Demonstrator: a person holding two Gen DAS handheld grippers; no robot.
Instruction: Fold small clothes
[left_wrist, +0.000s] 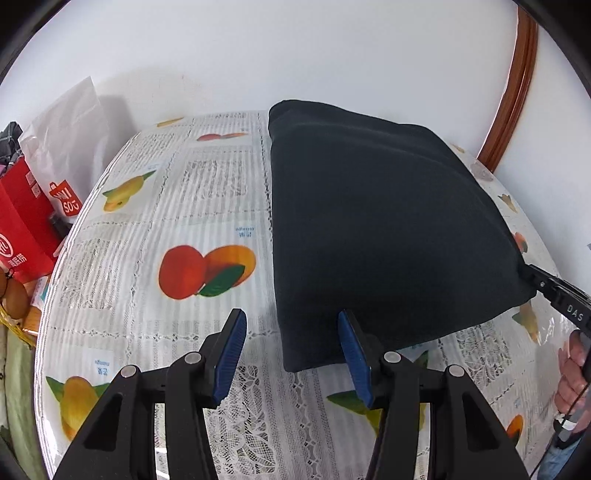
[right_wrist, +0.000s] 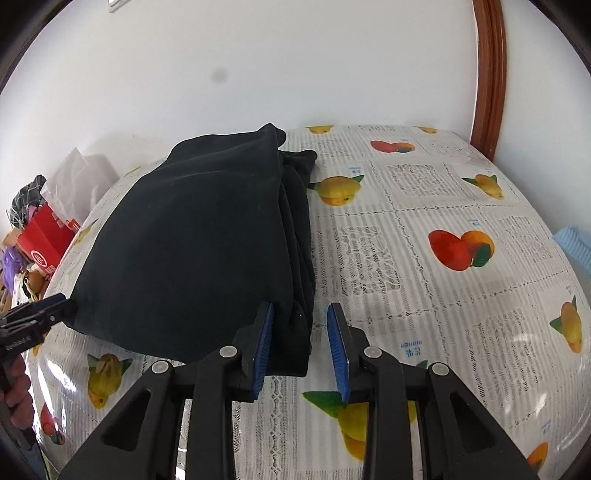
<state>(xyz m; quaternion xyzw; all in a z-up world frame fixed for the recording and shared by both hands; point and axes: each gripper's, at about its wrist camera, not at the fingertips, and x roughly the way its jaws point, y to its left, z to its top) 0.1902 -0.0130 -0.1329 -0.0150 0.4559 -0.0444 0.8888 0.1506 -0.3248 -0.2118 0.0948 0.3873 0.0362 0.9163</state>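
A black garment (left_wrist: 376, 229) lies folded into a thick rectangle on the fruit-print tablecloth (left_wrist: 166, 206). My left gripper (left_wrist: 291, 325) is open at the garment's near left corner, its right finger over the cloth edge. In the right wrist view the garment (right_wrist: 192, 236) shows stacked layers along its right edge. My right gripper (right_wrist: 301, 317) is open astride the near right corner of the garment, not closed on it. The left gripper's tip (right_wrist: 48, 310) shows at the garment's left corner, and the right gripper's tip (left_wrist: 543, 284) shows in the left wrist view.
The table (right_wrist: 443, 258) stands against a white wall. A red box (left_wrist: 22, 218) and a white plastic bag (left_wrist: 66, 147) sit left of the table. A wooden door frame (right_wrist: 487, 74) stands at the back right. A light blue cloth (right_wrist: 576, 247) lies off the right edge.
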